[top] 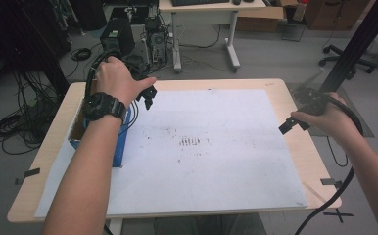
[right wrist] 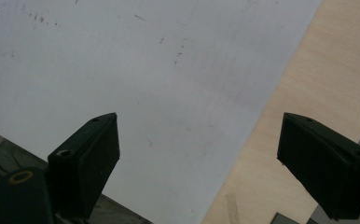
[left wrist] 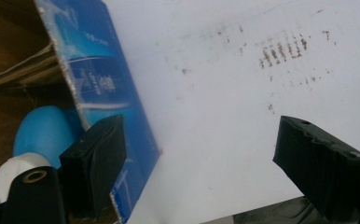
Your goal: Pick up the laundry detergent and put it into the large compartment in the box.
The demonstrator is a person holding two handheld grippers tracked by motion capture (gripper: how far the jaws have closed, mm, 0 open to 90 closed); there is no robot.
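Observation:
An open blue cardboard box (top: 120,143) stands at the table's left edge, partly under the person's left forearm. In the left gripper view the box (left wrist: 103,79) shows a blue rounded object (left wrist: 43,130) and a white rounded one (left wrist: 15,170) inside it. My left gripper (top: 147,98) hovers just past the box's far right corner, over the white sheet (top: 211,147). Its jaws stand open and empty (left wrist: 206,163), the left one in front of the box's blue wall. My right gripper (top: 289,126) is at the sheet's right edge, open with nothing between its jaws (right wrist: 197,163).
Dark smudges (top: 192,142) mark the middle of the sheet. Bare wood table (top: 307,152) borders the sheet at the right, with black tape bits (top: 330,182) near the front corner. Behind the table are computer towers (top: 117,34), cables, a desk and a black post (top: 353,44).

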